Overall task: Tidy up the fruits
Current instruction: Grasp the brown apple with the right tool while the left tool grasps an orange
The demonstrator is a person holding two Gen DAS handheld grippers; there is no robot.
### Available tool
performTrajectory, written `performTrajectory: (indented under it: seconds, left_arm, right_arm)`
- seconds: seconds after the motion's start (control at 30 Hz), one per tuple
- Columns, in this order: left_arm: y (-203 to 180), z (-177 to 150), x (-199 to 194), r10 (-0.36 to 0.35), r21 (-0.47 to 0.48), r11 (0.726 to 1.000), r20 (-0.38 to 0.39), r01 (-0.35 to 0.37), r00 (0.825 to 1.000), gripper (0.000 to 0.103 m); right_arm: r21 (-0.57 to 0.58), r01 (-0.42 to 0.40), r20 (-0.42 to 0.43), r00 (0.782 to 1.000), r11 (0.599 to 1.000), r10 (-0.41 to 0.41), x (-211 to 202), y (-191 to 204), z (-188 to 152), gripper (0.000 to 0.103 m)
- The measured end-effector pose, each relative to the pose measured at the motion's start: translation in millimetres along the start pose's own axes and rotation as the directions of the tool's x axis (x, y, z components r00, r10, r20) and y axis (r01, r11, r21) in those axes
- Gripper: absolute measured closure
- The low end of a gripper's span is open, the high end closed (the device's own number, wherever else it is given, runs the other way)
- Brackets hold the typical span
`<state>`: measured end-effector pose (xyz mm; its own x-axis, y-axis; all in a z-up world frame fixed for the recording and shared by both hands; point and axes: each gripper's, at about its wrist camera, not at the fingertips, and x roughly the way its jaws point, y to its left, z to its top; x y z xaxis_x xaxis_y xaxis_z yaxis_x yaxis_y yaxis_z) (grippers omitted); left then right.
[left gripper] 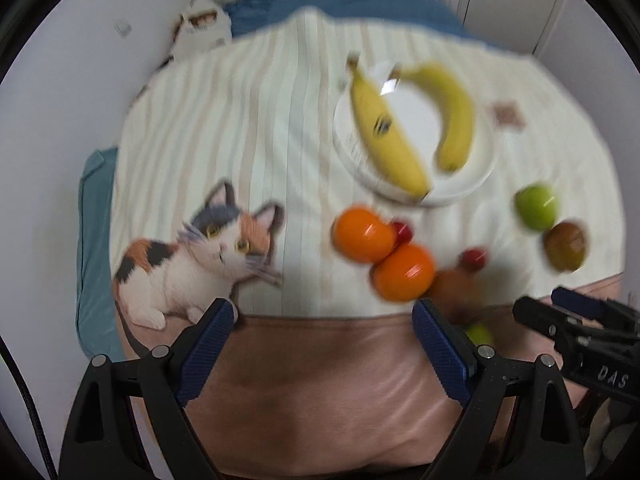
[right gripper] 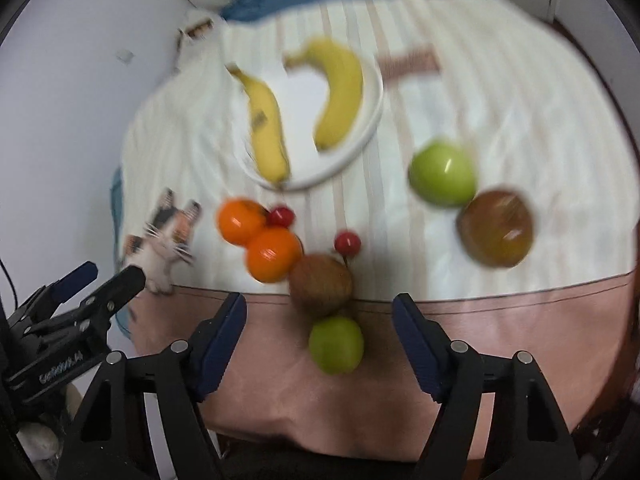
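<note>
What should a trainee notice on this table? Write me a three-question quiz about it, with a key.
1. True or false: both yellow bananas lie on the white round plate.
2. Which fruit sits nearest the camera in the right wrist view, between the fingers of the right gripper?
A. a smooth green apple
B. a round orange fruit
C. a yellow banana
3. How many small red cherries lie on the striped cloth?

Key: 1 true; 2 A; 3 two.
</note>
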<state>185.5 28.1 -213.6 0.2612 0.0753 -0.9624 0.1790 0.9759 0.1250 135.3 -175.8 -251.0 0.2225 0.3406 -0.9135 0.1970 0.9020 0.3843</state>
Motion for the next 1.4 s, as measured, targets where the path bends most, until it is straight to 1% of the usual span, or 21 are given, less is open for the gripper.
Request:
performTrajectory:
  seconds: [0.07,0.2,0.23,0.3,0.37,0.43,0.47,0.53,0.63,0.67,0.77,0.8,0.9,0.93,1.03,1.13,1.2,1.3,1.33,1.37,1.4]
  left_arm:
    - [2.7,-4.8,22.2,0.017,0.013,1.000,-0.041,-0.017,0.999,0.012]
    - [9.5,-15.3,57.2,0.028,0.021,0.999,-0.108,-0.026,0.994,0.012]
    - [10.7,-17.4,63.5,0.026,0.020,1.000,-0.120,-0.023,0.992,0.012]
    - [12.5,-19.8,72.3,0.028,0.015,1.000,-0.130,-0.026,0.991,0.012]
    - [12.7,-19.0,76.3,0.016,0.011,1.000,-0.128,-0.015,0.992,0.012]
    - [11.3,-15.2,75.8,-0.003,0.008,1.000,-0.116,0.004,0.993,0.012]
    - [9.8,-12.5,74.6,-0.024,0.011,1.000,-0.108,0.025,0.994,0.012]
    - [6.7,-6.0,71.7,-0.057,0.014,0.998,-0.097,0.059,0.994,0.012]
    - [-3.8,5.8,73.2,-0.134,0.017,0.990,-0.113,0.137,0.984,0.012]
    - [-8.6,10.1,75.6,-0.161,0.016,0.986,-0.129,0.164,0.979,0.012]
    - [-24.4,19.3,87.0,-0.240,-0.001,0.970,-0.184,0.244,0.953,0.012]
    - [-30.5,21.3,92.5,-0.265,-0.008,0.963,-0.208,0.269,0.942,0.012]
    - [-43.8,24.6,107.8,-0.303,-0.033,0.952,-0.267,0.306,0.915,0.011]
    - [-47.7,25.0,113.0,-0.313,-0.034,0.948,-0.286,0.317,0.906,0.011]
    - [-59.6,23.2,124.6,-0.301,-0.019,0.950,-0.329,0.313,0.895,0.011]
    - [-64.0,19.1,130.5,-0.316,-0.026,0.944,-0.345,0.327,0.884,0.011]
    - [-63.9,17.8,131.2,-0.319,-0.022,0.943,-0.345,0.332,0.883,0.011]
    - [-68.1,19.6,130.7,-0.314,-0.011,0.944,-0.338,0.330,0.887,0.012]
    - [-70.7,20.2,130.0,-0.315,-0.009,0.944,-0.333,0.331,0.889,0.015]
    - [-74.9,21.3,128.3,-0.319,-0.002,0.941,-0.326,0.337,0.890,0.021]
    - [-85.0,21.2,126.8,-0.321,0.008,0.940,-0.321,0.341,0.891,0.025]
  right_arm:
    - [0.003,0.002,-0.038,0.999,1.000,-0.002,32.8,-1.0,1.0,0.026]
    - [-0.005,0.001,-0.111,0.994,1.000,-0.002,88.0,2.9,5.1,0.026]
    - [-0.007,-0.002,-0.129,0.992,1.000,0.001,98.7,4.6,5.6,0.029]
    - [-0.024,0.018,-0.152,0.988,1.000,-0.021,114.0,7.0,6.3,0.033]
    - [-0.044,0.040,-0.139,0.989,0.998,-0.046,121.2,7.9,6.2,0.035]
    - [-0.052,0.038,-0.133,0.990,0.998,-0.045,119.4,7.5,4.4,0.036]
    - [-0.061,0.043,-0.124,0.991,0.997,-0.050,115.1,7.6,2.4,0.036]
    - [-0.081,0.087,-0.098,0.991,0.993,-0.095,102.0,5.5,-2.2,0.036]
    - [-0.073,0.116,-0.080,0.989,0.991,-0.121,79.9,-7.1,-5.7,0.036]
    - [-0.068,0.129,-0.073,0.988,0.989,-0.134,72.7,-12.9,-6.8,0.036]
    - [-0.042,0.153,-0.062,0.986,0.987,-0.156,56.3,-29.0,-8.0,0.036]
    - [-0.029,0.157,-0.061,0.985,0.987,-0.159,52.4,-33.3,-8.0,0.036]
    - [0.023,0.157,-0.059,0.986,0.987,-0.156,44.1,-49.9,-9.9,0.036]
    - [0.039,0.151,-0.057,0.987,0.988,-0.148,42.4,-55.1,-8.5,0.036]
    - [0.066,0.139,-0.054,0.989,0.988,-0.135,39.7,-63.4,-9.0,0.036]
    - [0.071,0.138,-0.054,0.990,0.988,-0.134,37.5,-65.7,-10.7,0.036]
    - [0.074,0.135,-0.057,0.990,0.988,-0.131,38.1,-67.5,-10.1,0.036]
    - [0.073,0.134,-0.060,0.990,0.988,-0.130,43.7,-61.1,-8.9,0.036]
    - [0.069,0.138,-0.062,0.989,0.988,-0.134,48.0,-57.1,-8.3,0.036]
    - [0.065,0.140,-0.062,0.989,0.988,-0.136,48.3,-56.3,-8.2,0.036]
    - [0.063,0.142,-0.063,0.988,0.988,-0.138,49.0,-55.6,-7.9,0.036]
